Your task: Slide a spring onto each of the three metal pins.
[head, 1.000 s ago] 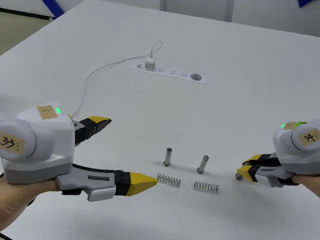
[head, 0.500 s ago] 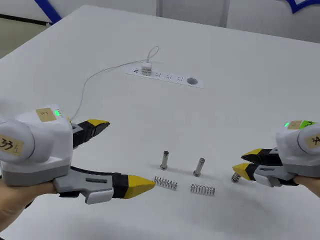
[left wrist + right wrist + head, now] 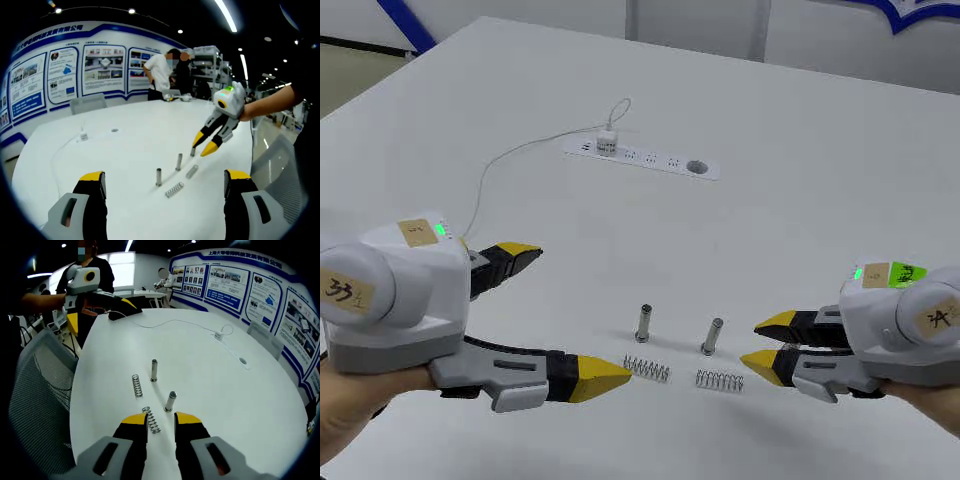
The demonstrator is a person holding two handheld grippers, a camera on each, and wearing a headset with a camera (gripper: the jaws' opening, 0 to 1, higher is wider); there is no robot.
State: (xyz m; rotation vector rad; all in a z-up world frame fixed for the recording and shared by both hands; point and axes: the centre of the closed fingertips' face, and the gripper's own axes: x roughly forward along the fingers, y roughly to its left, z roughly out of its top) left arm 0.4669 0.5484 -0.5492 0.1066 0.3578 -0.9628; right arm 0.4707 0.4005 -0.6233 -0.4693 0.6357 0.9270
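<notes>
1. Two short silver metal pins stood upright side by side near the front of the white table (image 3: 840, 200): the left pin (image 3: 643, 322) and the right pin (image 3: 712, 336), both bare.
2. Two small coiled wire springs lay flat on the table just in front of them. The left spring (image 3: 647, 368) lay before the left pin and the right spring (image 3: 719, 380) before the right pin, neither touching a pin.
3. In the left gripper view a third pin (image 3: 193, 151) stood just beside the right gripper's yellow tips; whether it carried a spring could not be told.
4. The right gripper (image 3: 767, 342) hovered low just right of the right pin, its jaws a narrow gap apart and gripping nothing.
5. The left gripper (image 3: 568, 312) was held with its jaws spread wide and empty, its lower tip near the left spring.
6. Farther back lay a white power strip (image 3: 640, 160) with a thin white cable (image 3: 497, 163) curving away from it.
</notes>
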